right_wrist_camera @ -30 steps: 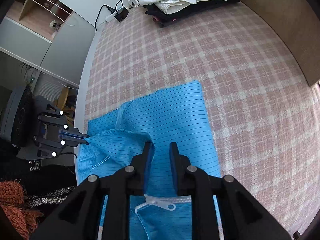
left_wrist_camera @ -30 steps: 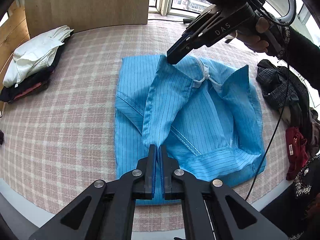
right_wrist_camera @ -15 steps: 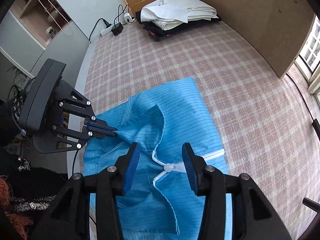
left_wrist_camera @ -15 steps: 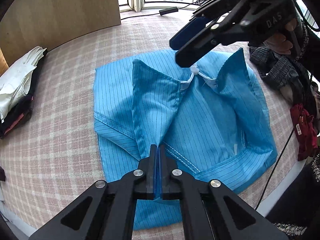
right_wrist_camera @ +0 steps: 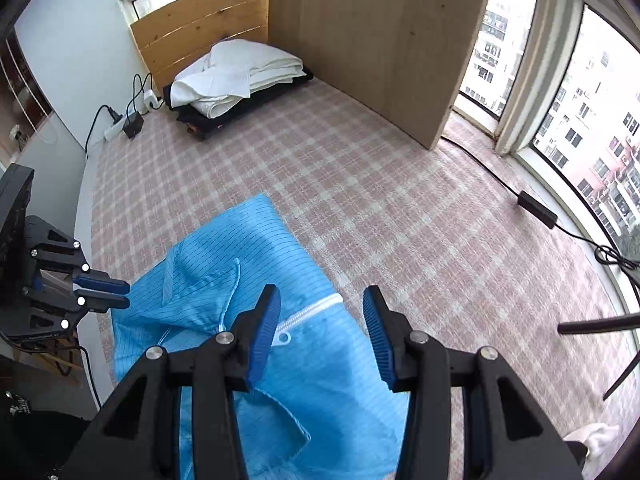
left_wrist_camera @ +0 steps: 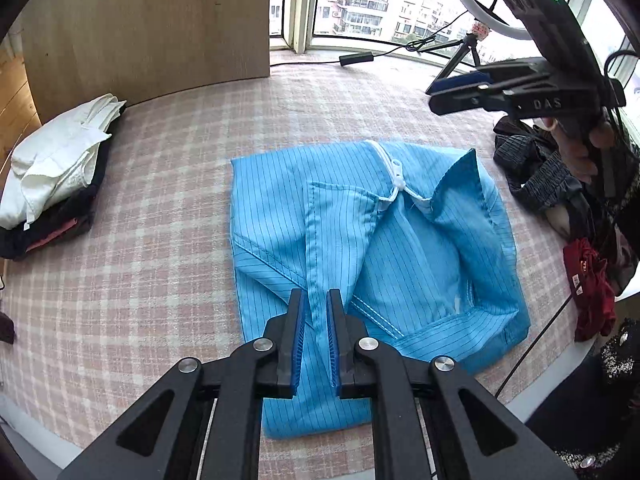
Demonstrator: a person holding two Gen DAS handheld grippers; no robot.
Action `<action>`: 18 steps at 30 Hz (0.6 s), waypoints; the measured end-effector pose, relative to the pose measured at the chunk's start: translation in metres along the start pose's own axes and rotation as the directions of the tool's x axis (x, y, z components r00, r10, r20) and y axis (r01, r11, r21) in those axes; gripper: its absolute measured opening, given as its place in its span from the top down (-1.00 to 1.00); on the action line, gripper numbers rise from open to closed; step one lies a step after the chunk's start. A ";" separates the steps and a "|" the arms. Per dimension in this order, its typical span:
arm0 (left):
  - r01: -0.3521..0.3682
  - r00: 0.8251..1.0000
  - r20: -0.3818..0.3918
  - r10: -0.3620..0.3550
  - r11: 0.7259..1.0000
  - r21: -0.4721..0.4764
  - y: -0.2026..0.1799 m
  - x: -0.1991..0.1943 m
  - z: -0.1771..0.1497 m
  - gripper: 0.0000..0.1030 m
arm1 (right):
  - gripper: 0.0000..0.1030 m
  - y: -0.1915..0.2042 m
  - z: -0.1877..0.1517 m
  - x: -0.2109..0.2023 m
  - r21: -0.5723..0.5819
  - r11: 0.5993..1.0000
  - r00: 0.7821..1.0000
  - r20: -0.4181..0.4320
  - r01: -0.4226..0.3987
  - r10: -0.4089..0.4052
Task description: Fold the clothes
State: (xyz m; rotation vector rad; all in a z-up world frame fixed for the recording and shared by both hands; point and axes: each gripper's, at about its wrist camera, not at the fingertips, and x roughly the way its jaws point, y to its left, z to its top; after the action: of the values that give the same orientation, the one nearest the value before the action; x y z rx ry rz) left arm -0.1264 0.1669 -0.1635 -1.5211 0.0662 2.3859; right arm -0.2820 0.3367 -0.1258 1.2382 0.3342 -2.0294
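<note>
A blue pinstriped garment (left_wrist_camera: 400,248) with a white zipper (left_wrist_camera: 394,178) lies partly folded on the pink plaid bed cover (left_wrist_camera: 160,240). One folded flap lies flat across its middle. My left gripper (left_wrist_camera: 316,308) is low at the garment's near edge, fingers slightly apart, and a strip of the flap runs loose between them. My right gripper (left_wrist_camera: 434,96) hovers high at the right, held by a hand. In the right wrist view the right gripper (right_wrist_camera: 320,296) stands wide open above the garment (right_wrist_camera: 248,256) with nothing in it. The left gripper (right_wrist_camera: 122,292) sits at the cloth's left edge.
A stack of folded white and dark clothes (left_wrist_camera: 60,176) sits at the far left by a wooden panel (left_wrist_camera: 140,28). Dark knitwear (left_wrist_camera: 552,184) and a red item (left_wrist_camera: 588,280) are heaped at the right edge. A ring light tripod (left_wrist_camera: 464,52) and cables (right_wrist_camera: 536,206) stand near the window.
My left gripper has opened and let go of the flap, which now lies flat. My right gripper has opened wider and lifted up and away to the right.
</note>
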 end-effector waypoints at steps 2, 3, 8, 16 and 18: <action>0.065 0.998 0.001 -0.065 0.997 0.049 -0.015 0.004 0.007 0.80 | 0.17 -0.004 -0.034 -0.015 0.093 0.995 1.000 0.007 -0.024 0.024; 0.098 0.995 0.000 -0.098 0.993 0.073 -0.023 0.006 0.010 0.77 | 0.17 -0.004 -0.042 -0.016 0.115 0.993 1.000 0.004 -0.030 0.030; 0.249 0.968 -0.062 -0.241 0.947 0.204 -0.091 0.016 0.003 0.39 | 0.17 -0.003 -0.052 -0.004 0.131 0.991 0.999 -0.024 -0.023 0.027; 0.289 0.951 -0.192 -0.241 0.913 0.286 -0.140 0.063 -0.054 0.34 | 0.68 -0.004 -0.062 0.019 0.164 0.986 0.996 -0.089 -0.005 0.019; 0.271 0.954 -0.209 -0.214 0.915 0.300 -0.141 0.067 -0.066 0.34 | 0.69 -0.006 -0.061 0.027 0.176 0.984 0.993 -0.117 0.004 0.017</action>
State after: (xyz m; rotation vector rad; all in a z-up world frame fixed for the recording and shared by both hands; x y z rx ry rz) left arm -0.0545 0.3036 -0.2340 -1.4752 0.2792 1.9332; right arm -0.2531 0.3624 -0.1809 1.4695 0.2091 -2.0198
